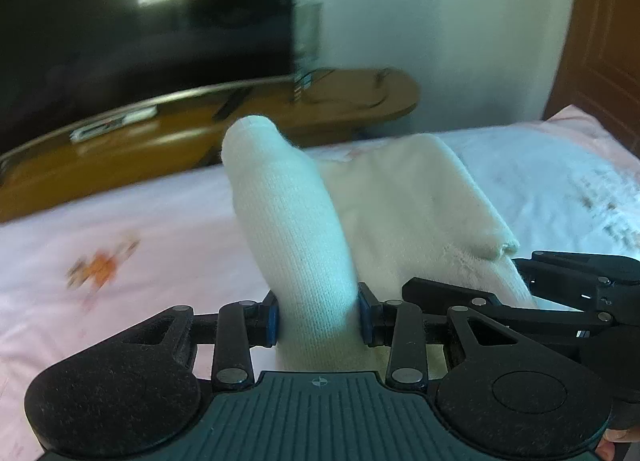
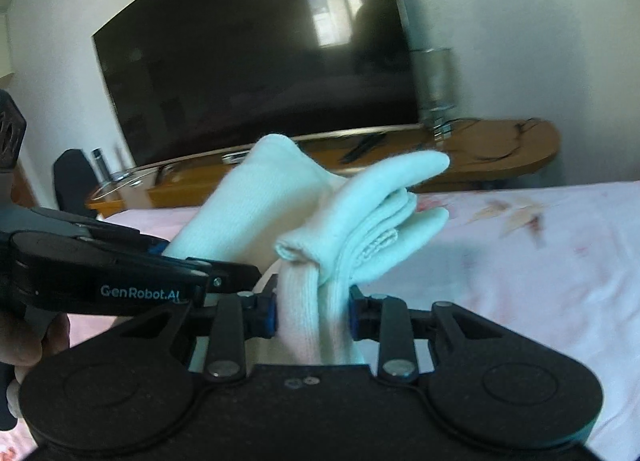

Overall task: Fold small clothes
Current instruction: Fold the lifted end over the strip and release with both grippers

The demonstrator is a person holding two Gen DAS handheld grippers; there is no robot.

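Socks, white knit, lifted clear of a bed (image 1: 168, 217) covered in pink sheet with faint floral print. Left gripper (image 1: 319, 315): jaws drawn in partway and pressed on the first sock (image 1: 280, 201), which stands up from between the blue pads as a rounded tube, its closed end uppermost. Right gripper (image 2: 312, 311): jaws likewise drawn in partway and clamped on the second sock (image 2: 360, 217), ribbed part between the pads, the rest bunched in several loose folds that flop toward the right of that view. Positions: the two grippers sit just beside each other; in the left wrist view the right gripper enters from the right edge with its cloth spreading behind the first sock, and in the right wrist view the left gripper enters from the left edge, lettered on its side, with its sock rising behind. Whether the two socks touch cannot be told. Hand (image 2: 24, 341): part of one visible at the lower left of the right wrist view, on the left gripper's handle. Background: large dark television (image 2: 256, 61) on a curved wooden stand (image 2: 500, 145) against a pale wall, well beyond the bed; picture blurred.
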